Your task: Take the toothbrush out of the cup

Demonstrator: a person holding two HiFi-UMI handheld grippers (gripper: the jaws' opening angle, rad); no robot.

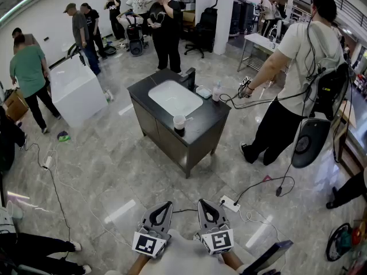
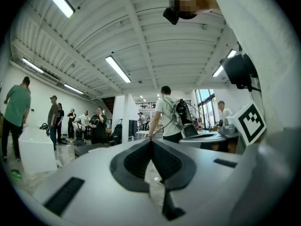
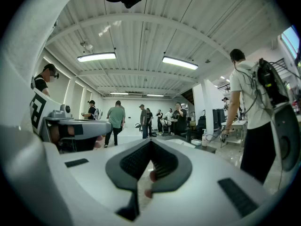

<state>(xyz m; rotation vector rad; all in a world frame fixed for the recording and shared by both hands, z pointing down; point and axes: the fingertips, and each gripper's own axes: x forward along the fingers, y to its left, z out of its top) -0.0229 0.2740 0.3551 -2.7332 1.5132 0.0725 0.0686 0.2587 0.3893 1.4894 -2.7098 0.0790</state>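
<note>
A white cup [image 1: 179,122] stands near the front edge of a black sink counter [image 1: 205,126], several steps ahead of me. A toothbrush [image 1: 187,119] leans out of the cup to the right. My left gripper [image 1: 167,204] and right gripper [image 1: 202,201] are low in the head view, side by side over the floor and far from the counter. Both point level toward it. In the left gripper view the left gripper [image 2: 151,141] has its jaws together with nothing between them. The right gripper [image 3: 151,141] looks the same in its own view.
The counter holds a white basin [image 1: 175,98], a dark faucet [image 1: 191,78], a soap dish [image 1: 203,91] and a small bottle [image 1: 217,91]. A person with a backpack [image 1: 298,79] stands right of it. A power strip [image 1: 229,203] and cables lie on the floor ahead; a white tub [image 1: 74,90] stands left.
</note>
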